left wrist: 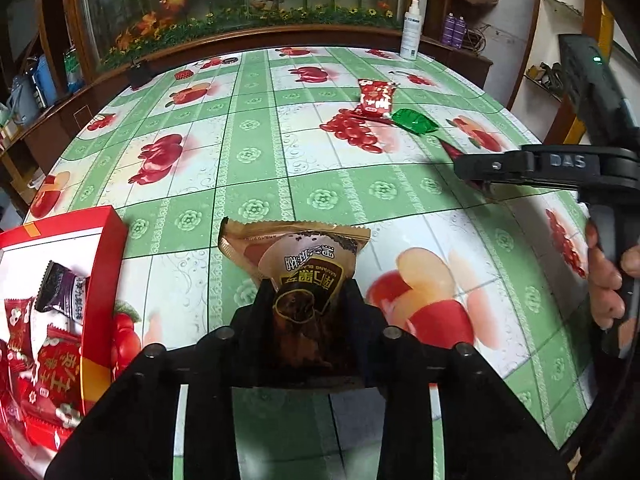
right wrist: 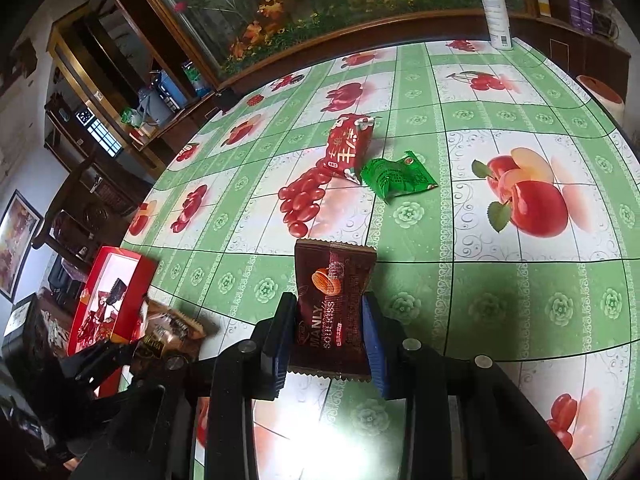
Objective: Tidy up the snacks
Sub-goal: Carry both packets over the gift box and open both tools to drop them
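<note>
My right claw (right wrist: 330, 332) pinches a dark brown packet (right wrist: 334, 304) between its pads, above the fruit-print cloth (right wrist: 500, 280). Farther off lie a red packet (right wrist: 348, 148) and a green packet (right wrist: 398, 178), touching. At left my other claw (right wrist: 132, 354) grips a tan packet (right wrist: 172, 332) beside the red box (right wrist: 116, 280).
</note>
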A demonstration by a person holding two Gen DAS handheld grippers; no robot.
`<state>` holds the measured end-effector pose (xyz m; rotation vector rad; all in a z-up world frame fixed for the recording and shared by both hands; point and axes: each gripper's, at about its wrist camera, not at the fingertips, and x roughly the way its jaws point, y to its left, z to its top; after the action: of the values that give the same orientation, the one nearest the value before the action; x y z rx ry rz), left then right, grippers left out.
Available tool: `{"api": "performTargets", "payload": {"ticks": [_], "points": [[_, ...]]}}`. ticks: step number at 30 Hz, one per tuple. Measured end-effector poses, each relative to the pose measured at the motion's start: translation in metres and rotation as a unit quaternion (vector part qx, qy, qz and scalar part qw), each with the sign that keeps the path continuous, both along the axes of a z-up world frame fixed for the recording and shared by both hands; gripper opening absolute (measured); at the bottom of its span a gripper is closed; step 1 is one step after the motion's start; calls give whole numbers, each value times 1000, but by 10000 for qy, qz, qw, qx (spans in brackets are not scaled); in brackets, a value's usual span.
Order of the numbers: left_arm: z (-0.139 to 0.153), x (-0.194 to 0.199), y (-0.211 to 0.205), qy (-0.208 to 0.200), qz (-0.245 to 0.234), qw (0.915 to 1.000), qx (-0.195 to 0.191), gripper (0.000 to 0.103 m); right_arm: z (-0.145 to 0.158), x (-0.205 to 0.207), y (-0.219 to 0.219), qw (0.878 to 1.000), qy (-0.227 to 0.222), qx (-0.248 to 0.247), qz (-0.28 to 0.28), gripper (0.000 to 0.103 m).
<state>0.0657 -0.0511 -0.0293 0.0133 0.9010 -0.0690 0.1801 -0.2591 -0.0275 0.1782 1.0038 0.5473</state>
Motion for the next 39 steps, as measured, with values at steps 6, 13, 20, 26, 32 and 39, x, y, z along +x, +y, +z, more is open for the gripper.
{"api": "performTargets", "payload": {"ticks": [6,13,20,26,32,39], "points": [[11,-12,-2,-153,-80,9997,-171,25,-1,1,-2,10000,-35,72,-25,34],[17,-31,-2,-291,-154,9985,-432,25,5,1,-5,9991,-218,309,-178,34],[35,-53,21,-535,-29,9965,-644,25,15,-9,13,9952,-379,896,-101,34],[57,-82,67,-942,477,9924,-627,25,24,-28,70,9889,-497,1349,372,33],[63,-107,133,-1207,1359,9821,-491,25,29,-46,143,9752,-411,1950,965,33],[52,-123,186,-1240,2291,9653,-168,25,32,-72,232,9596,-338,2211,1710,34]]}}
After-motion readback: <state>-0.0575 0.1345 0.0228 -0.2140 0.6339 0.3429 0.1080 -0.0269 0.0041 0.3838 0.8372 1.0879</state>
